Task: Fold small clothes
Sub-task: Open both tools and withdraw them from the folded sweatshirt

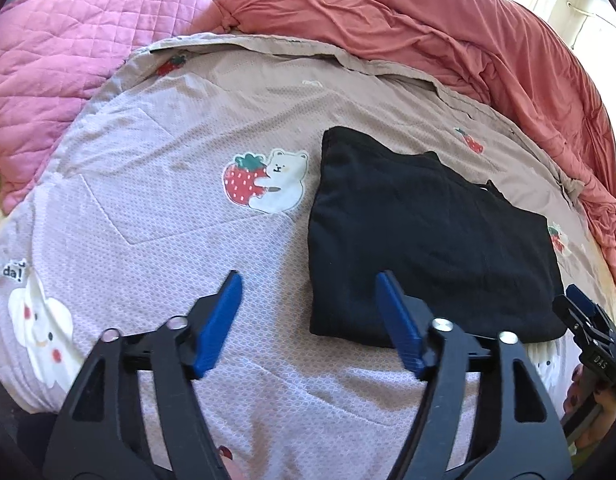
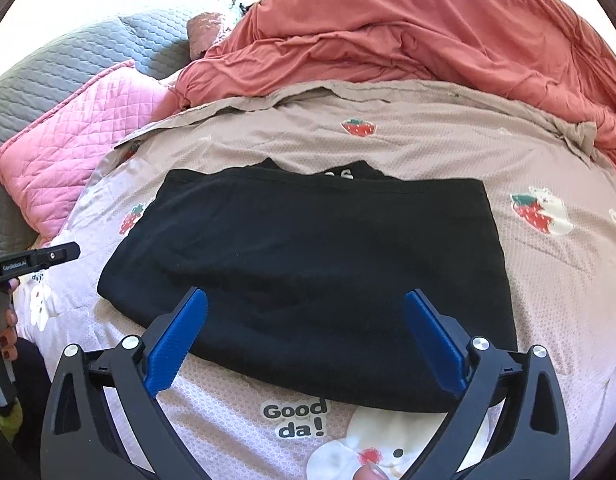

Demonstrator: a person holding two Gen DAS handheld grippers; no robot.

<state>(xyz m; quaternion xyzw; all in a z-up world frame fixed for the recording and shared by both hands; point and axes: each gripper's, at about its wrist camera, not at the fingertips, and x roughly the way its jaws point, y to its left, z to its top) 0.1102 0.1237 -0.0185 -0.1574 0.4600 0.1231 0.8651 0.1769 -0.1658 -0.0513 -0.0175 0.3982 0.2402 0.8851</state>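
A black garment (image 1: 427, 240) lies folded into a flat rectangle on the printed bed cover (image 1: 168, 140). My left gripper (image 1: 308, 280) hovers open above the garment's near left corner, nothing between its blue pads (image 1: 220, 320). In the right wrist view the same garment (image 2: 308, 240) fills the middle, a bit of white lettering showing at its far edge. My right gripper (image 2: 306, 294) stands wide open over its near edge, pads clear of the cloth. Each gripper shows at the edge of the other view: the right one (image 1: 583, 312), the left one (image 2: 48, 256), both held by hands.
A pink quilted pillow (image 1: 68, 60) lies at the back left, a bunched coral duvet (image 1: 427, 12) along the back and right. A grey quilt (image 2: 68, 56) sits behind the pillow. The cover carries bear and strawberry prints (image 1: 264, 180).
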